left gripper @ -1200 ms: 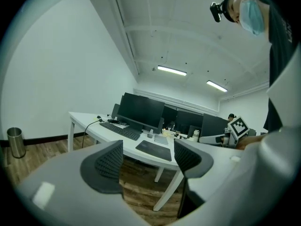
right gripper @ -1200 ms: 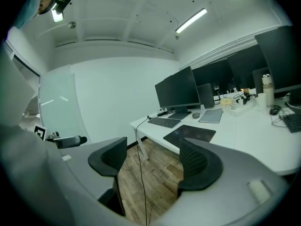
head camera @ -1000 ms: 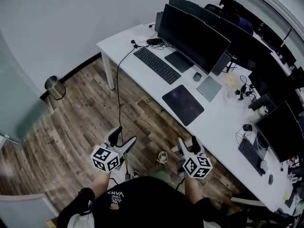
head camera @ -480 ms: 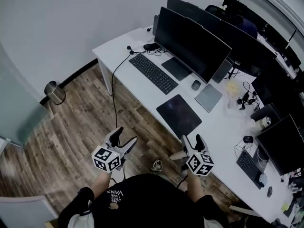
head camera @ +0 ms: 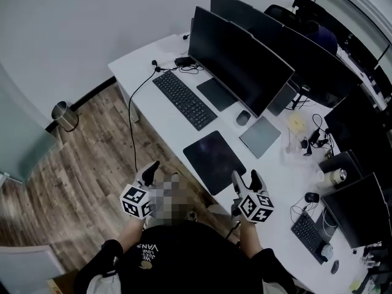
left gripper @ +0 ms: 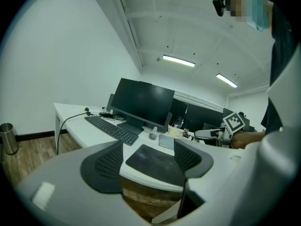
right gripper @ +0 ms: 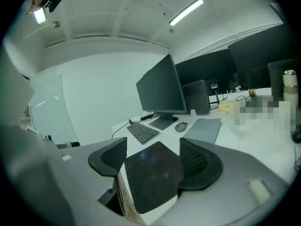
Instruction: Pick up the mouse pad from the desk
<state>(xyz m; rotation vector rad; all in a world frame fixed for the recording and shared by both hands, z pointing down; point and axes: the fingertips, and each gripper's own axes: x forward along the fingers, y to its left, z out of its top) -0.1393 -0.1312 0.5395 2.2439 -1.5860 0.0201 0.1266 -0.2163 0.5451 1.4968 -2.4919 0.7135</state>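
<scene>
Mouse pad [head camera: 214, 160]: dark and thin. It lies flat on the white desk [head camera: 160, 120] at the centre of the head view, its near corner close to the desk's front edge, and nothing touches it.
Right gripper [head camera: 246, 179]: jaws apart and empty, just below the pad's near corner. Its own view frames the pad between them.
Left gripper [head camera: 157, 175]: jaws spread with nothing between them, lower left of centre, off the desk.
Risk: we judge a flat pad gives little to bite. A jaw may skate over the top, push it up-frame toward the keyboard [head camera: 183, 99], or knock the desk rim.
Edges: we judge the near corner the best entry.
Open room: bare desk lies left of the pad. The grey slab [head camera: 260, 137] and mouse [head camera: 243, 117] crowd its upper right, and the monitor [head camera: 239, 60] stands behind.
</scene>
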